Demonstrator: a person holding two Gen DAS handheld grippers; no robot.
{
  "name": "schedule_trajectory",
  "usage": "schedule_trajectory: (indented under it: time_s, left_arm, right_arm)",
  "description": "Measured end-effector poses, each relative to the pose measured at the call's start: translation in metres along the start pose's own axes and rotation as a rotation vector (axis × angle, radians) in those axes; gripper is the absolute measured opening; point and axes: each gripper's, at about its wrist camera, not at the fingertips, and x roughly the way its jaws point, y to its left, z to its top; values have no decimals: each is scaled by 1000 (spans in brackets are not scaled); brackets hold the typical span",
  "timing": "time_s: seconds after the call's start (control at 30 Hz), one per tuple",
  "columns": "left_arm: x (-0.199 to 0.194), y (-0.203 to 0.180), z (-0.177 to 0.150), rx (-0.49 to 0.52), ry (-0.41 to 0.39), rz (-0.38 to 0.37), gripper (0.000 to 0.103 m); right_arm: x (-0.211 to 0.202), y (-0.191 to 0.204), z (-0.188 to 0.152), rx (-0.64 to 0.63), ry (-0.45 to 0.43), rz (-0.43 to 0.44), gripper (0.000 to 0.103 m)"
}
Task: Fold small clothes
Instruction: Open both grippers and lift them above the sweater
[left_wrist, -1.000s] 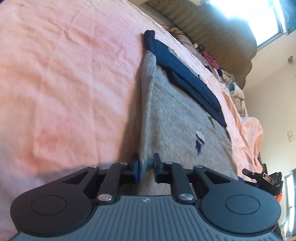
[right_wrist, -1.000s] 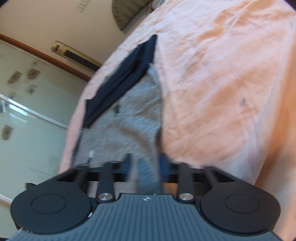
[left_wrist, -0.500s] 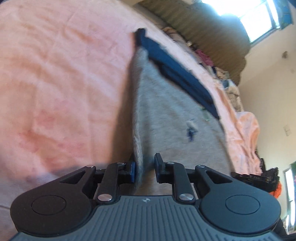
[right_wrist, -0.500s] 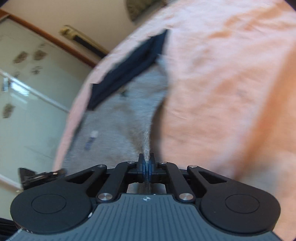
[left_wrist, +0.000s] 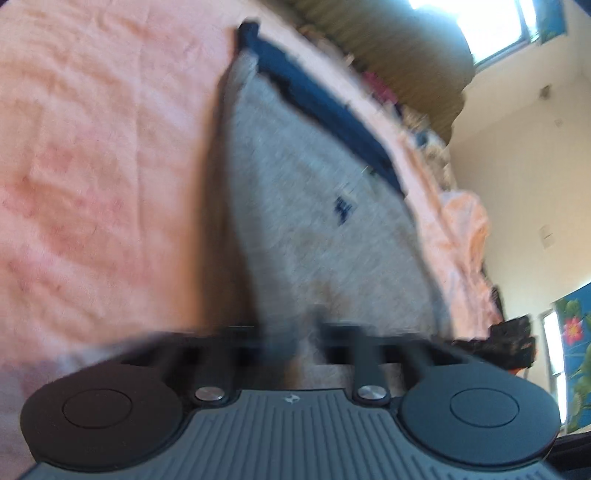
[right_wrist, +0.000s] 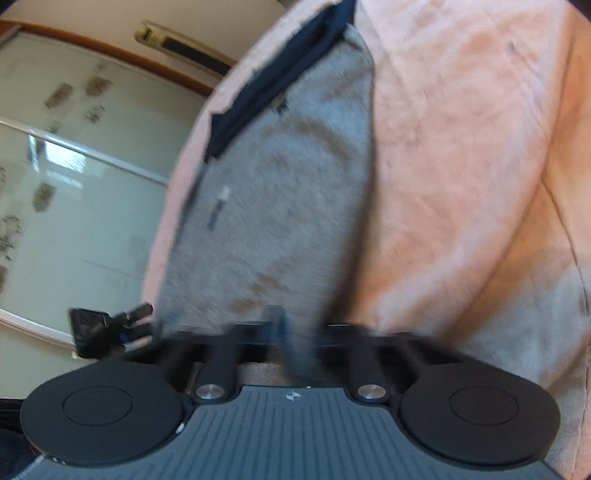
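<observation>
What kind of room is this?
Probably a bedroom. A grey garment lies on a bed spread with a pink sheet. A padded headboard stands beyond, under a sunlit window, and the right view shows glass sliding doors.

A grey knit garment (left_wrist: 317, 206) lies spread on the pink bed (left_wrist: 92, 166), its far end edged by a dark navy band (left_wrist: 325, 107). A small navy mark (left_wrist: 341, 208) and a white tag (right_wrist: 223, 194) show on its surface. Its near edge is lifted off the bed, near the bed's side edge
</observation>
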Motion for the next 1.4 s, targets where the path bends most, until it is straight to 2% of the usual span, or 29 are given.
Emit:
schedule_trajectory:
  time_s: [0.1, 0.13, 0.27, 0.3, 0.37, 0.43, 0.47, 0.5, 0.53, 0.57, 0.67, 0.73, 0.77, 0.8, 0.83, 0.87, 0.9, 0.97, 1.07, 1.2, 1.4]
  left_arm:
    - [-15, 7, -4, 18, -16, 37, 6]
    - [-18, 10, -5, 25, -15, 45, 6]
    - [-20, 15, -3, 27, 3, 17, 9]
    - [-25, 12, 1, 32, 9, 28, 12]
    - [-41, -1, 10, 67, -54, 75, 15]
    - [-50, -26, 23, 151, -154, 114, 31]
    - [-48, -39, 30, 177, -204, 129, 57]
    - [-42, -53, 34, 201, -253, 144, 84]
    - [-29, -68, 38, 233, -301, 166, 89]
    - [-12, -82, 40, 260, -329, 202, 90]
    - [56, -108, 46, 311, -319, 352, 89]
    - [93, -108, 45, 342, -303, 457, 89]
    - [105, -104, 43, 356, -298, 517, 89]
    - [107, -102, 33, 426, -356, 567, 91]
    - [109, -99, 29, 444, -350, 585, 92]
    - [105, -97, 29, 437, -354, 560, 96]
    - [101, -93, 31, 417, -356, 533, 101]
    - [102, -92, 32, 406, -356, 518, 103]
    - [110, -100, 32, 435, -340, 565, 103]
    - [111, -102, 31, 438, -339, 571, 103]
    - [111, -102, 31, 438, -340, 572, 103]
  right_arm:
    - [-22, 0, -2, -25, -30, -67, 10]
    - [-27, -6, -3, -17, -38, -96, 4]
    - [-28, -15, -6, 29, -41, -70, 4]
    - [-29, -12, -4, 37, -43, -75, 10]
    - [-37, 0, 0, 32, -93, -105, 35]
    - [-44, 20, 11, -13, -205, -135, 90]
    - [-42, 32, 18, -47, -255, -150, 99]
    - [-34, 46, 28, -84, -300, -158, 103]
    - [-22, 57, 38, -109, -320, -152, 103]
    - [-8, 66, 47, -124, -334, -149, 103]
    - [52, 82, 73, -156, -356, -212, 103]
    - [95, 86, 81, -221, -339, -374, 103]
    - [108, 90, 76, -303, -364, -456, 103]
    - [119, 95, 66, -429, -396, -549, 103]
    - [131, 96, 58, -519, -380, -655, 103]
    - [133, 97, 50, -577, -383, -696, 103]
    - [127, 95, 48, -565, -385, -669, 103]
    - [115, 87, 45, -537, -391, -668, 103]
    - [105, 81, 47, -494, -420, -626, 103]
    - [116, 89, 45, -540, -394, -698, 103]
    - [117, 89, 44, -534, -397, -690, 103]
